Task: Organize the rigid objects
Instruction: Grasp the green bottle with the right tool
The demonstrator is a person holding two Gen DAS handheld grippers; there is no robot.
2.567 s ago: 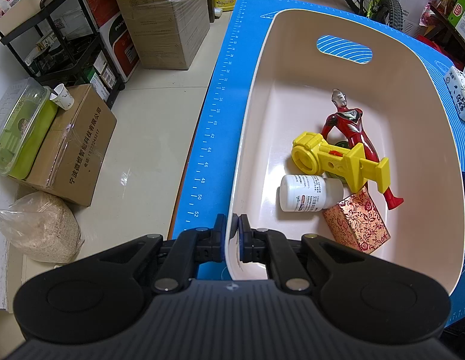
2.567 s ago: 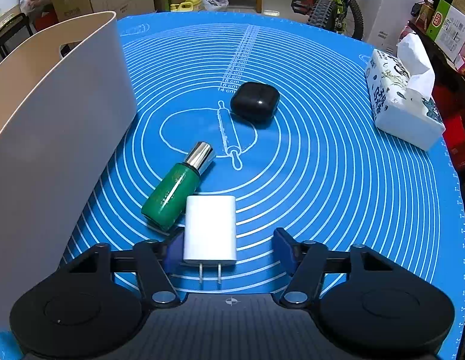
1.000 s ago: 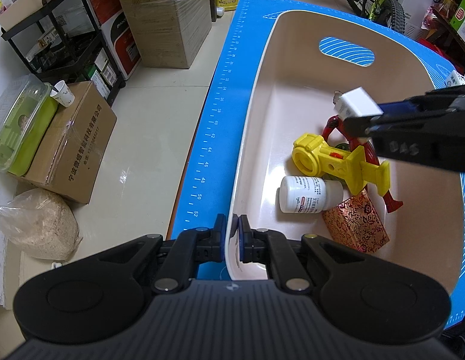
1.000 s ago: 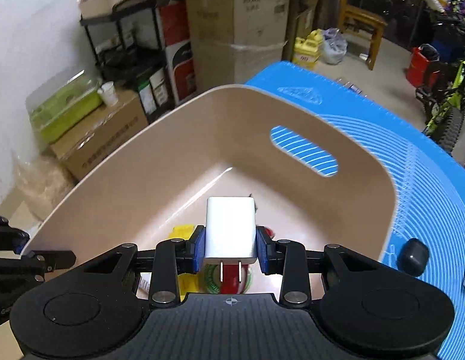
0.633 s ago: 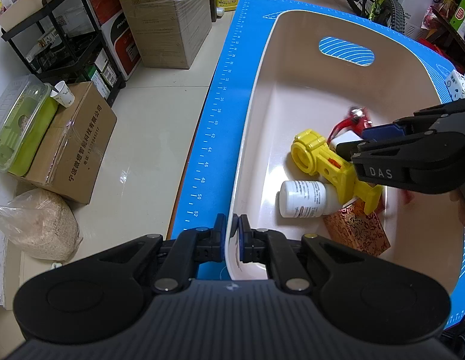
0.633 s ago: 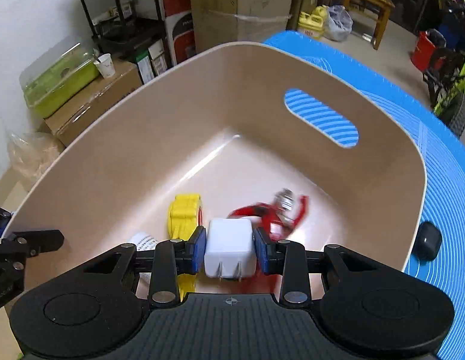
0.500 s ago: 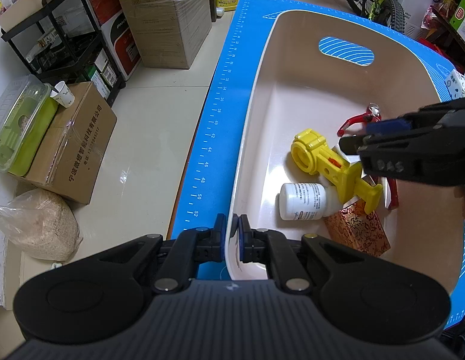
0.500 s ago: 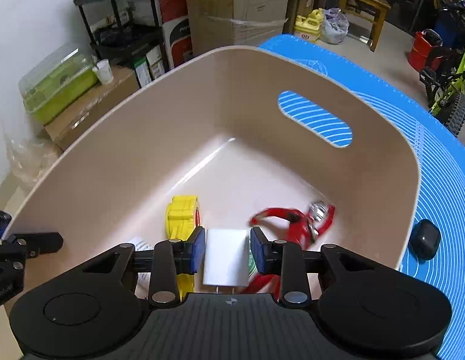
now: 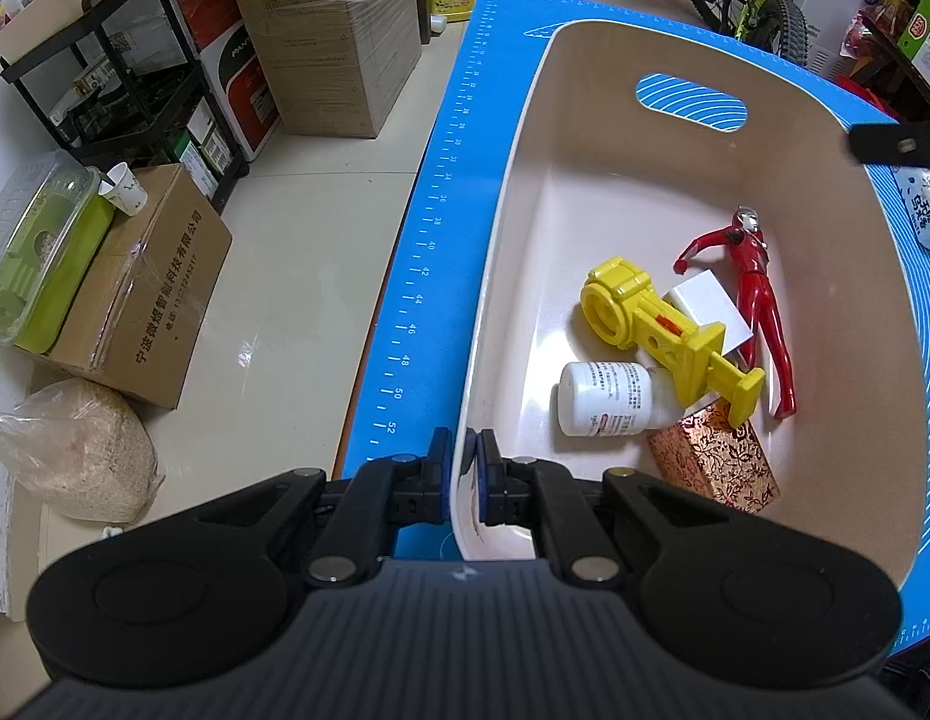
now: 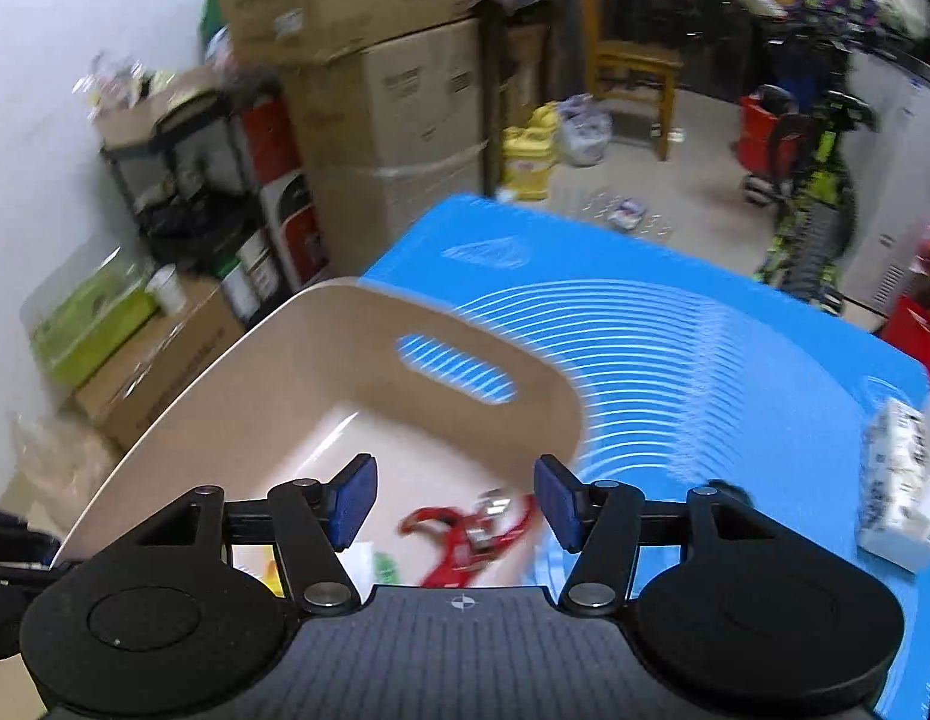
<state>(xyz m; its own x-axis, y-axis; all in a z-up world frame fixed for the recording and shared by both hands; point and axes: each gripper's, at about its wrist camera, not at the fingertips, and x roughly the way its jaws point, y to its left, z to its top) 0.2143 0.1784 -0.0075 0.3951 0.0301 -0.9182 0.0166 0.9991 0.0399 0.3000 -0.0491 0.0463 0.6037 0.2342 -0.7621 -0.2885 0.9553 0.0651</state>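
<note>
Charger dropped in the bin, my right tool empty.

The white charger (image 9: 708, 309) lies in the beige bin (image 9: 885, 312), wedged between the yellow toy (image 9: 663, 330) and red figure (image 9: 759, 300). My right gripper (image 10: 456, 501) is opening with nothing between its pads, above the bin. My left gripper (image 9: 463, 474) pinches the near rim narrowly to steady the bin on the blue mat (image 9: 429, 252).
</note>
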